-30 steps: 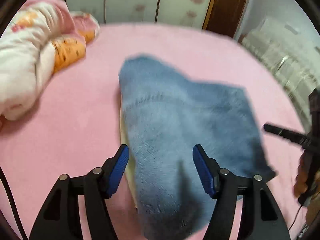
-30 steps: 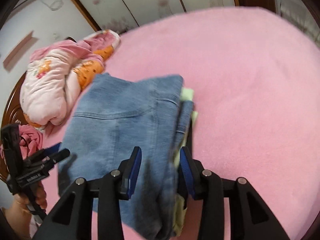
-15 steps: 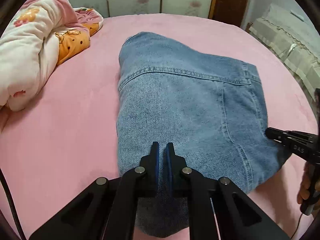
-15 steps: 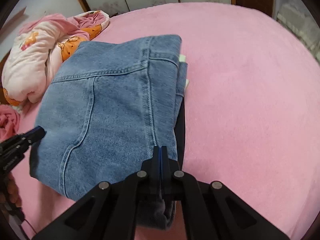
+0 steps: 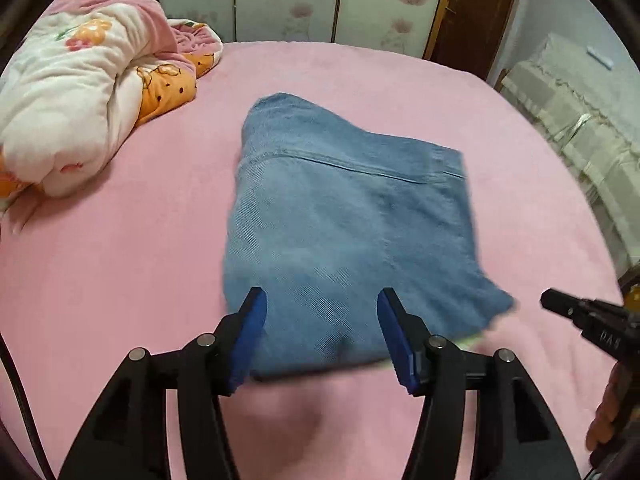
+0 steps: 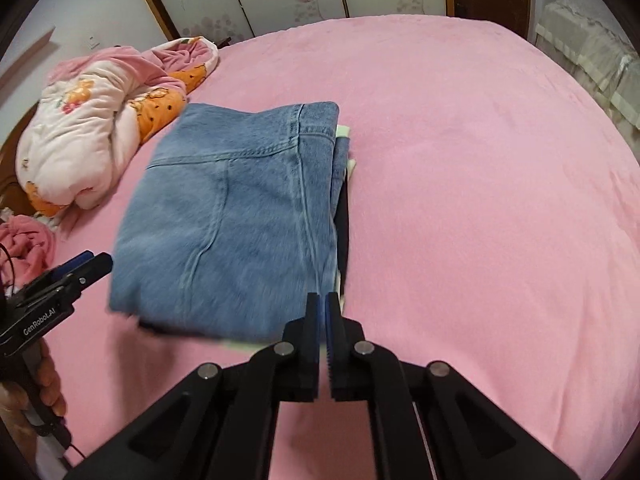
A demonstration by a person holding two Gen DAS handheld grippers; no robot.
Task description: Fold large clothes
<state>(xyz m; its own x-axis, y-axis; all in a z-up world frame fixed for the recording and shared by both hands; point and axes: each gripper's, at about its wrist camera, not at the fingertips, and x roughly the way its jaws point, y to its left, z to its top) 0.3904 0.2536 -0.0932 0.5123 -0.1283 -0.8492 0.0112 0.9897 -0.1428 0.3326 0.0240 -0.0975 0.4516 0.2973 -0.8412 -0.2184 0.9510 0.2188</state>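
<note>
One pink bed (image 6: 460, 160) carries the folded jeans (image 6: 240, 216) at its middle. Left tongs (image 5: 322, 334), jaws just spread and empty, hover at the near hem; right tongs (image 6: 322, 320) sit closed on nothing. Folding looks finished; next, likely fetching another garment.

White lettering "GenRobot.AI" runs along the side of the black plastic left gripper (image 6: 86, 261), seen at the lower left edge of the right wrist view. In the left wrist view, the black plastic right gripper (image 5: 550, 302) at the right edge carries pale letters that appear to read "DAS", upside down and blurred; the reading is uncertain. No other text, number or sign can be read.
</note>
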